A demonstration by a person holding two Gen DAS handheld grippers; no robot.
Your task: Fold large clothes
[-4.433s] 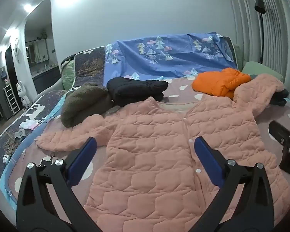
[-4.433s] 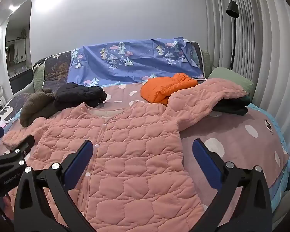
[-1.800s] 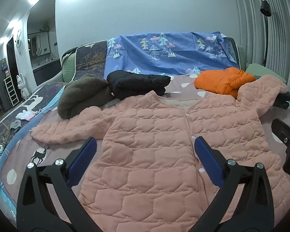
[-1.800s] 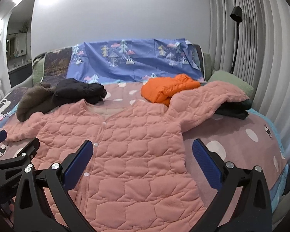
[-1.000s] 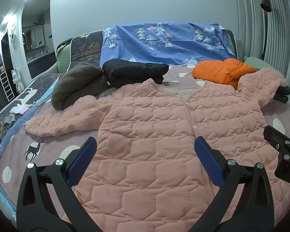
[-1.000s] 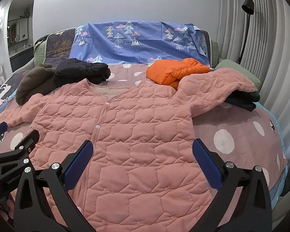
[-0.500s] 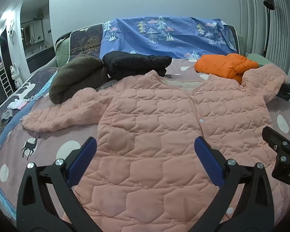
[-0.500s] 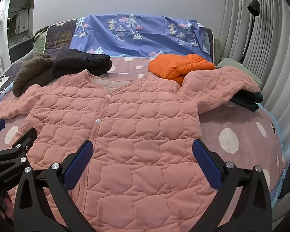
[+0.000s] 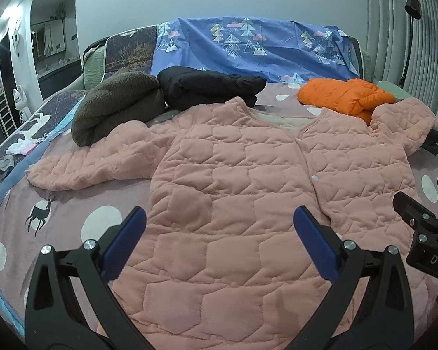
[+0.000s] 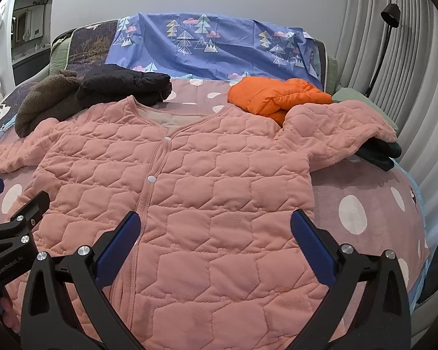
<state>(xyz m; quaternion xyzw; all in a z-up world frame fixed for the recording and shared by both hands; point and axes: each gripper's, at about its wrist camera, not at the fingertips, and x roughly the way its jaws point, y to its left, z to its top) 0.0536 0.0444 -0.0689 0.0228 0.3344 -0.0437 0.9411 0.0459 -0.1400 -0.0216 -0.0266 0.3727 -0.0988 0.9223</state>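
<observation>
Nearest the cameras, the left gripper and right gripper hovered with fingers wide apart, holding nothing. Beyond them the pink quilted jacket lay flat on the bed, sleeves spread, no fold yet made; folded garments sat farther back.

Pink quilted jacket lies flat, buttoned, sleeves spread.
</observation>
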